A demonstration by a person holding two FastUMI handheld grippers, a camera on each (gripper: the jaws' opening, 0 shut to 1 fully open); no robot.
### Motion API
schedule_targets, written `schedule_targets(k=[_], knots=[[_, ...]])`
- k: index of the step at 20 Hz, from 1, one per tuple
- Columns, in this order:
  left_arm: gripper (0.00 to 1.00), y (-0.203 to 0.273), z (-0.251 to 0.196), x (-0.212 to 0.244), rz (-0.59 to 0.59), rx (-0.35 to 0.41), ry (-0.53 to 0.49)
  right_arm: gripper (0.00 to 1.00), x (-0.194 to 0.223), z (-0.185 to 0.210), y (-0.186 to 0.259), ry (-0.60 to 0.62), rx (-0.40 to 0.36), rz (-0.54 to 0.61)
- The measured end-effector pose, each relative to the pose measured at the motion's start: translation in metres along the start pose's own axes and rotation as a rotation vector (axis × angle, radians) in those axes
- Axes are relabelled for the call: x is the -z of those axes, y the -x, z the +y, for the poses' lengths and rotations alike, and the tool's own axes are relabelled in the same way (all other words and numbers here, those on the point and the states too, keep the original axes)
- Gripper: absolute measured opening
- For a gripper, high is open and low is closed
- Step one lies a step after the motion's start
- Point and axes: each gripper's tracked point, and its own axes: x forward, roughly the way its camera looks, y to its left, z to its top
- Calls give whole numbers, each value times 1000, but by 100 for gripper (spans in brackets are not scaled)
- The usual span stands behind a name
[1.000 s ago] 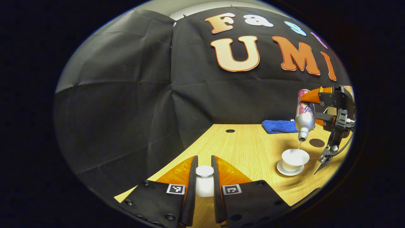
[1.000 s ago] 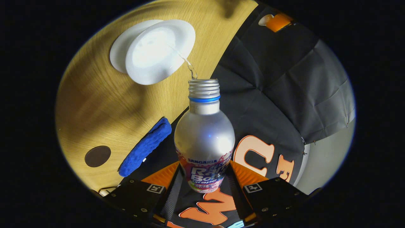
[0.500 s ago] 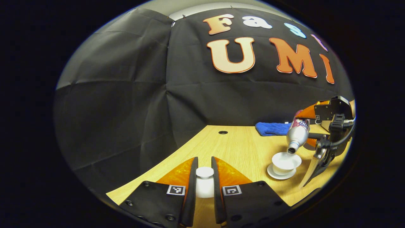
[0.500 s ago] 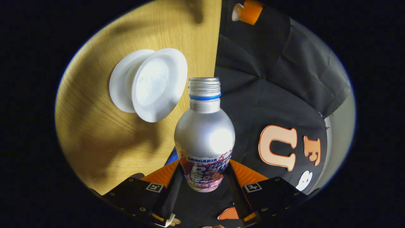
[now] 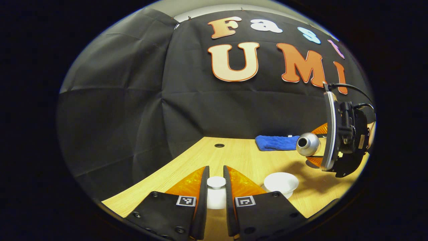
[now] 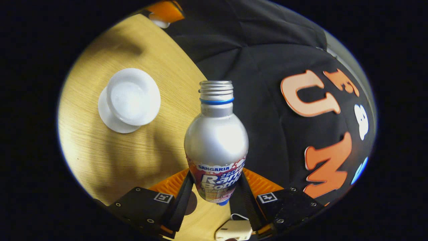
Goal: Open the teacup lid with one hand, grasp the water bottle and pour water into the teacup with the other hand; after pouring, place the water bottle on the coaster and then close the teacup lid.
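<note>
teacup base behind left tool

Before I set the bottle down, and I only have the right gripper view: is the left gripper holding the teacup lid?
Observer: Yes. In the left gripper view, the left gripper is closed on the lid, with a finger pressing each side.
Operator: Is anything at the far side of the table?
Observer: A blue cloth lies near the table's far edge.
Operator: How does the bottle sit from there?
Observer: The bottle hangs about level, mouth toward that camera, beyond the teacup, not over it.
</note>
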Motion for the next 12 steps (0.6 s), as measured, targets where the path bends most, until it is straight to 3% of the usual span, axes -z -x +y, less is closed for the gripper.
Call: schedule_targets(k=[4,12], knots=[[26,-7,-31,-11,-15,48,-21,77,40,-22,0,-238,22,55],[29,-12,-77,-21,-28,114,-33,77,80,-18,-16,-745,-36,105]])
